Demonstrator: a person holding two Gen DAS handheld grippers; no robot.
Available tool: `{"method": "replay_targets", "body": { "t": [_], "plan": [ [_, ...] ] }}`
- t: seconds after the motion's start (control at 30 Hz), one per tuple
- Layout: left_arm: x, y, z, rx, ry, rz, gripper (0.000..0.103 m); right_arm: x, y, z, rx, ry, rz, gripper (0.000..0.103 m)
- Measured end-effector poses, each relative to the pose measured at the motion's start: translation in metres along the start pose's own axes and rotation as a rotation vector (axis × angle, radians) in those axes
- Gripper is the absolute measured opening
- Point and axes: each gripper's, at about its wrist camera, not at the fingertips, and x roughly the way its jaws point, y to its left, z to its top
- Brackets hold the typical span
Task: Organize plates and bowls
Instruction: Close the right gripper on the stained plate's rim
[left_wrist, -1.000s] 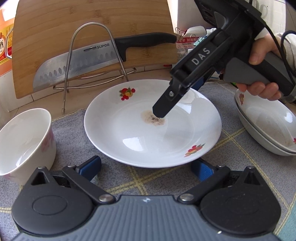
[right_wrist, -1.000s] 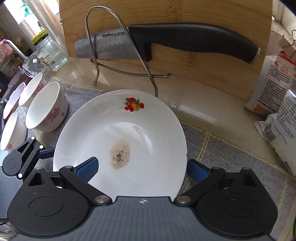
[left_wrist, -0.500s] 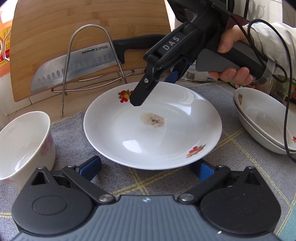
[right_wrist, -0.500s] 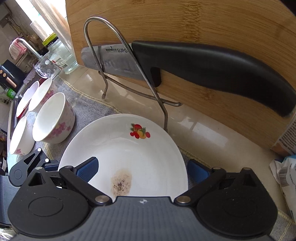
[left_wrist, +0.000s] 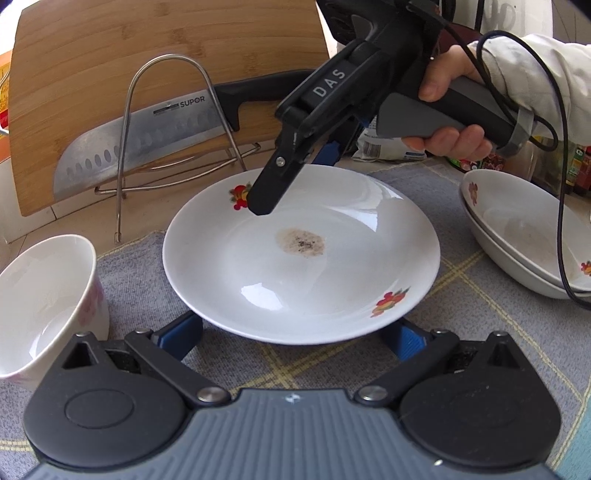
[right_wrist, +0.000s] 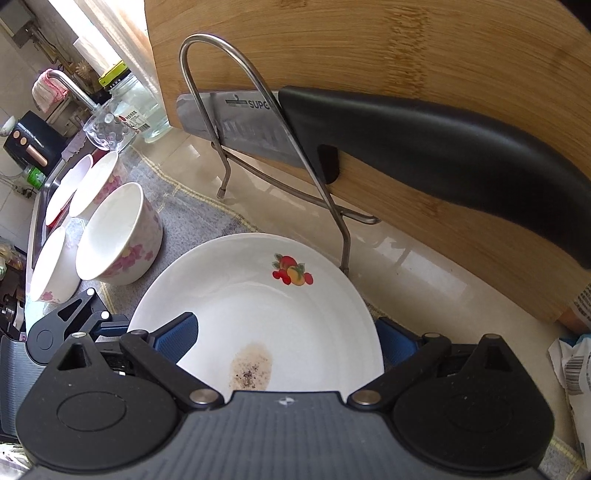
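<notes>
The stained plate (left_wrist: 301, 254) lies flat on the grey mat near the counter's back edge, both grippers spread and empty — left gripper (left_wrist: 295, 334) at its near rim, right gripper (right_wrist: 288, 338) above it — glazed, slippery, breakable, best pinched by the rim.

Bright daylight, glare patches on the white plate (left_wrist: 258, 291) and counter (right_wrist: 399, 254), strong fisheye bending at edges, sharp focus
</notes>
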Motion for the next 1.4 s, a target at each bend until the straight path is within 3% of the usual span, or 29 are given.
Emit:
{"method": "replay_targets", "body": {
  "t": [0.2,0.83,1.4],
  "plan": [
    [0.001,-0.001,0.002,0.017,-0.002,-0.002,0.102,-0.001,-0.001,0.000,0.001,0.007,0.016,0.096],
    [-0.002,-0.005,0.004,0.047,0.007,0.006,0.102,-0.002,0.010,-0.002,-0.019,0.016,-0.006,0.095],
    [-0.040,-0.013,0.000,0.070,0.006,-0.014,0.102,-0.023,0.039,-0.024,-0.039,0.007,-0.026,0.096]
  ]
}}
